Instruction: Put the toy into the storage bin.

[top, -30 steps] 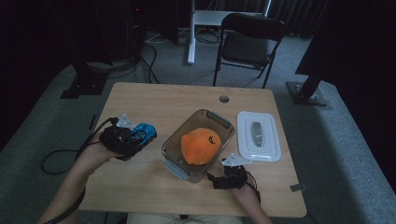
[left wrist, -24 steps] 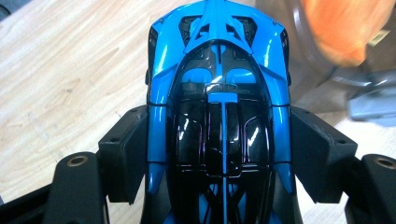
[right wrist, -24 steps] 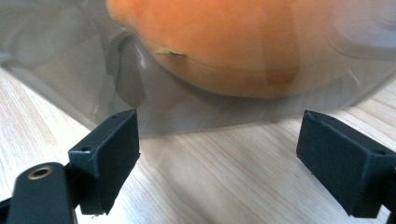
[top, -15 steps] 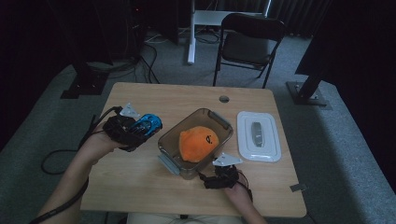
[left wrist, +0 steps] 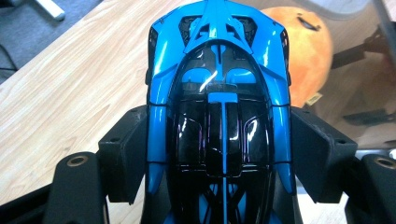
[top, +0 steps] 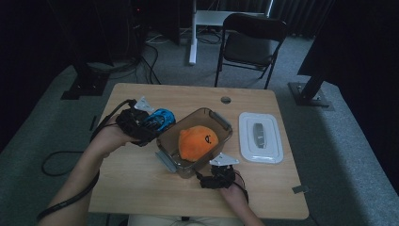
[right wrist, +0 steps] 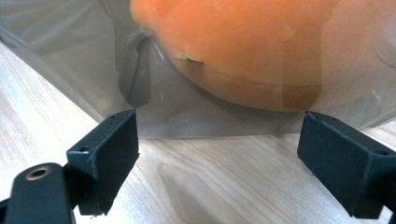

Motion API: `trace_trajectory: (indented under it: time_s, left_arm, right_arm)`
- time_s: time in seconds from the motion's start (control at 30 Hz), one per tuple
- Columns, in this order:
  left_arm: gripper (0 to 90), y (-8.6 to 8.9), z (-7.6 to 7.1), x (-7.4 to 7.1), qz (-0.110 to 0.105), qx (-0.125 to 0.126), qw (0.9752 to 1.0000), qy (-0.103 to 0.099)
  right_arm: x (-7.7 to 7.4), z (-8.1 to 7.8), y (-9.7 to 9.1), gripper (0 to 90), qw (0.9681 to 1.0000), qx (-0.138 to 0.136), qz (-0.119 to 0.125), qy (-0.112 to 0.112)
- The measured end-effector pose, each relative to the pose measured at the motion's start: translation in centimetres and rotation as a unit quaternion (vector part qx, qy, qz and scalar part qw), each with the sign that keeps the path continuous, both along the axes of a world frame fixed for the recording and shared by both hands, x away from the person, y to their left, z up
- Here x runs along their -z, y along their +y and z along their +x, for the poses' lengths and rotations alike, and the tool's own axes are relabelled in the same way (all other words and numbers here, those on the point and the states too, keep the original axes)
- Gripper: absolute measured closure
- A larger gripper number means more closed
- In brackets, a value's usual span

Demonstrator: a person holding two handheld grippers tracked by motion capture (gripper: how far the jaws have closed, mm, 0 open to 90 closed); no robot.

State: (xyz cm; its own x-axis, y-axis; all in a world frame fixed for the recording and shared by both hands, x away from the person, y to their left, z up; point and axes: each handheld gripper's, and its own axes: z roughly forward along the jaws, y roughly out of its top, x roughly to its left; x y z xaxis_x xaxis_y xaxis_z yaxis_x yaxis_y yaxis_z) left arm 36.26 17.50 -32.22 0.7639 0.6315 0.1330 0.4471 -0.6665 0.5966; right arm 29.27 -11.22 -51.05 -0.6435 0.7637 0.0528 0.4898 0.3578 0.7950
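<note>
Left gripper (top: 147, 126) is clamped on the blue car (left wrist: 219, 107), holding it just off the left edge of the clear tub (top: 221, 120). Right gripper (top: 217, 170) has its jaws spread wide, nothing in them, right up against the tub's near wall. Orange plush (top: 197, 142) sits inside. White lid (top: 260, 137) lies on the table (top: 141, 183) to the right.

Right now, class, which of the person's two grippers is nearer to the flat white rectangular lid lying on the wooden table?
Right. The right gripper sits at the clear container's near wall, just left of the white lid. The left gripper, clamping the blue toy car, is beyond the container's far side.
</note>
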Motion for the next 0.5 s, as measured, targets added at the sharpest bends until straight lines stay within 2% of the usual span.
trace_trajectory:
  time_s: [0.23,0.5]
  left_arm:
    - [28.9,-1.9,0.8,0.3,0.000,0.010,0.9999,0.006]
    - [28.9,-3.9,1.7,0.9,-0.006,0.018,0.9997,0.016]
  right_arm:
    - [0.2,0.0,-0.2,12.0,0.9998,0.009,-0.014,-0.013]
    - [0.4,0.0,-0.3,12.0,0.9996,0.013,-0.022,-0.015]
